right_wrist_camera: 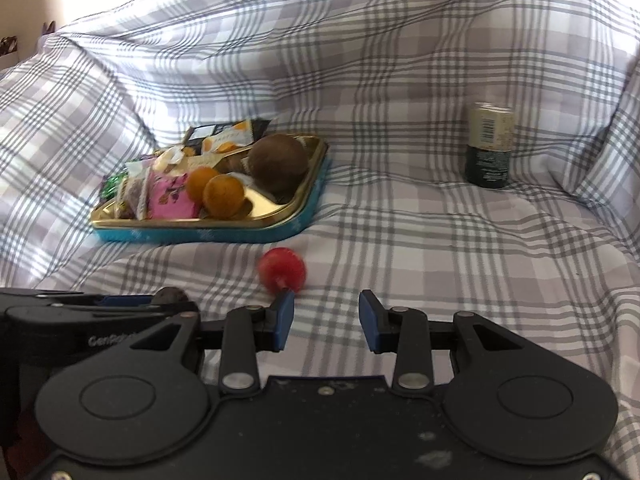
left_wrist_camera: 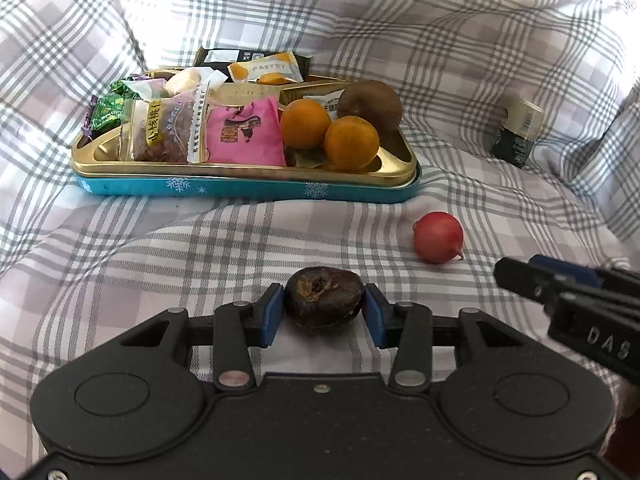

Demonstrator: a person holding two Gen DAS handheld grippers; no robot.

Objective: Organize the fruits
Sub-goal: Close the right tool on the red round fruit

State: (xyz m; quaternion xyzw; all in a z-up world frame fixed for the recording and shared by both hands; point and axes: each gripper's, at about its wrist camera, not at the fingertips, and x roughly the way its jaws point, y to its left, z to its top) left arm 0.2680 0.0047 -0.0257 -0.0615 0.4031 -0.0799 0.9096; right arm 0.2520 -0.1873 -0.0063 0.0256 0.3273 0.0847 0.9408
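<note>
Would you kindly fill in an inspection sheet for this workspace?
Surface: rumpled plaid cloth.
Job's things: two oranges and a brown fruit in the tray; red fruit and dark fruit on the cloth.
Clutter: snack packets in the tray; can standing at right.
Grippers: left gripper open, closely flanking the dark fruit; right gripper open, empty.
Cables: nothing seen.
Surroundings: cloth draped up behind.

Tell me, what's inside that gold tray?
The gold tray holds two oranges, a brown kiwi and a pile of snack packets. Whatever lies beneath the packets is covered.
</note>
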